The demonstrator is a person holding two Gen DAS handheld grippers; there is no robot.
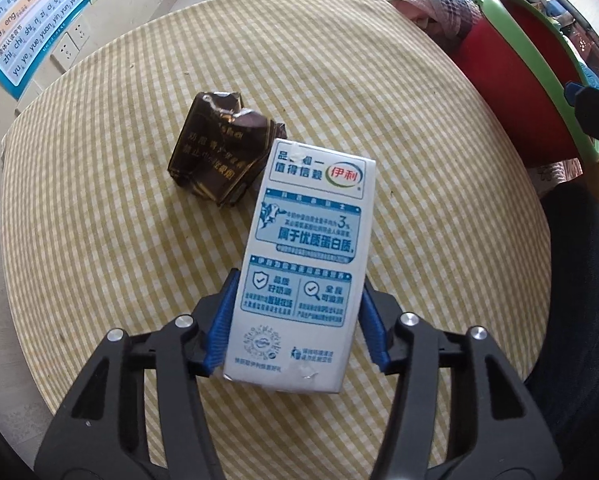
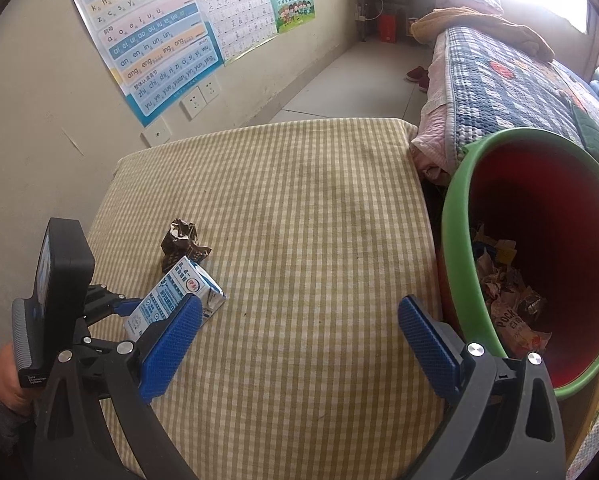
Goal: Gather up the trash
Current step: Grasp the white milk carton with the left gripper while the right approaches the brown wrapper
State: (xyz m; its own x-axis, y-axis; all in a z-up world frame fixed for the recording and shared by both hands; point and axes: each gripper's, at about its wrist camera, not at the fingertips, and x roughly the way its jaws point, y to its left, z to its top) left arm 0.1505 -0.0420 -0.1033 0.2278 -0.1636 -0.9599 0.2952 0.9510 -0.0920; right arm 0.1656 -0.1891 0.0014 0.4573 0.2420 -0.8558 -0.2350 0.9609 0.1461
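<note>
Milk carton [image 1: 303,264] sits between the left gripper [image 1: 297,320] fingers, lying flat on the checked tablecloth [image 1: 419,140]. Both blue pads [image 1: 219,328] touch its long sides, one each side, so the jaws are clamped on the carton (white with blue print, top end pointing toward 12 o'clock in the left wrist view). It is not lifted as far as I can tell; its lower edge looks to be on the cloth.

Crumpled dark wrapper [image 1: 223,148] lies just beside the carton's top corner, at about 11 o'clock from it, touching or nearly so.

Right gripper [image 2: 299,344] hangs over the cloth with its jaws wide apart and nothing between them. In its view the carton [image 2: 171,300] is at 9 o'clock, partly behind its left pad, and the wrapper [image 2: 181,242] sits beyond that at 10 o'clock. A hand [image 2: 3,380] grips the left gripper's handle at the far left edge.

Red bin [image 2: 559,240] with a green rim stands off the table's edge at 3 o'clock of the right gripper, with wrappers and paper scraps [image 2: 507,296] in the bottom. In the left wrist view the same bin [image 1: 511,92] is at 2 o'clock.

Wall poster [image 2: 147,40] and sockets [image 2: 199,98] are at 11 o'clock; a quilted bed [image 2: 499,76] is at 1 o'clock.
</note>
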